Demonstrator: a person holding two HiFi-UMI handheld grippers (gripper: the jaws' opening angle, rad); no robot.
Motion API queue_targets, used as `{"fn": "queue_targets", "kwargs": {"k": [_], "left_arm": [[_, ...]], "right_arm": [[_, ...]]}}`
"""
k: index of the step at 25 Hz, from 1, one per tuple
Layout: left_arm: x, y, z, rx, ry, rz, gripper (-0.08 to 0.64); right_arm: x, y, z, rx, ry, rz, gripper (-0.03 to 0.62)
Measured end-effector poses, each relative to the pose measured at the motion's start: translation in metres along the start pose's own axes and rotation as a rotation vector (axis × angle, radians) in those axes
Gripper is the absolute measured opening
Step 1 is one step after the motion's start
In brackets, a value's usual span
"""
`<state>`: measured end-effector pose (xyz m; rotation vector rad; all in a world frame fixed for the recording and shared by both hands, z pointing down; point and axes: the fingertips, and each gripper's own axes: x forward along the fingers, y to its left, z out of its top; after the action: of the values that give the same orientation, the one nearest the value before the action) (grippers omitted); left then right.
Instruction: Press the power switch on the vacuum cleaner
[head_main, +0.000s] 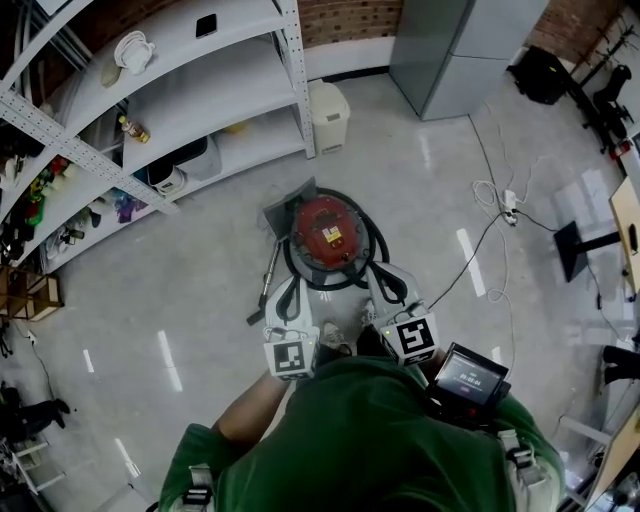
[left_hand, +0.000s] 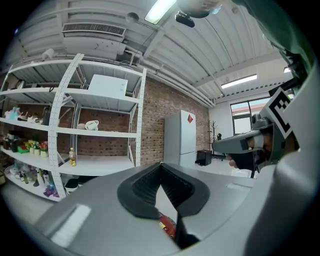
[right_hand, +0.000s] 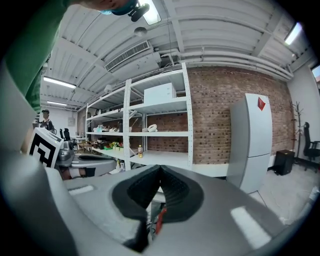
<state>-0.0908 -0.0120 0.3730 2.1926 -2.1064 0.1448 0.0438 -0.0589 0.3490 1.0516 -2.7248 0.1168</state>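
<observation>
A round red vacuum cleaner (head_main: 330, 238) stands on the grey floor, ringed by its black hose (head_main: 374, 240); a yellow label sits on its top. Both grippers hover just in front of it, on my side. My left gripper (head_main: 295, 283) is at its near left edge and my right gripper (head_main: 379, 274) at its near right edge, neither touching it. Each pair of jaws meets at the tips with nothing held. A sliver of the red vacuum (left_hand: 168, 228) shows below the left gripper (left_hand: 160, 165). The red body (right_hand: 160, 220) also peeks under the right gripper (right_hand: 160, 167).
A white shelving rack (head_main: 200, 90) with small items runs along the left. A white bin (head_main: 328, 115) and a tall grey cabinet (head_main: 455, 45) stand beyond the vacuum. The vacuum's wand (head_main: 268, 285) lies at its left. A power strip (head_main: 509, 206) with cables lies to the right.
</observation>
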Motion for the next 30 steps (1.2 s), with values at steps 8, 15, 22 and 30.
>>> {"fn": "queue_targets", "kwargs": {"k": [8, 15, 22, 30], "left_arm": [[0.026, 0.026, -0.009, -0.026, 0.02, 0.092, 0.008], [0.056, 0.036, -0.019, -0.036, 0.068, 0.173, 0.008], [0.086, 0.043, -0.034, -0.048, 0.148, 0.25, 0.008], [0.108, 0.047, -0.065, -0.068, 0.233, 0.314, 0.008]], "right_arm": [[0.05, -0.011, -0.003, 0.003, 0.025, 0.075, 0.0], [0.094, -0.035, -0.01, 0.01, 0.051, 0.155, 0.0], [0.132, -0.058, -0.029, 0.029, 0.115, 0.23, 0.0], [0.165, -0.076, -0.066, 0.045, 0.192, 0.279, 0.0]]}}
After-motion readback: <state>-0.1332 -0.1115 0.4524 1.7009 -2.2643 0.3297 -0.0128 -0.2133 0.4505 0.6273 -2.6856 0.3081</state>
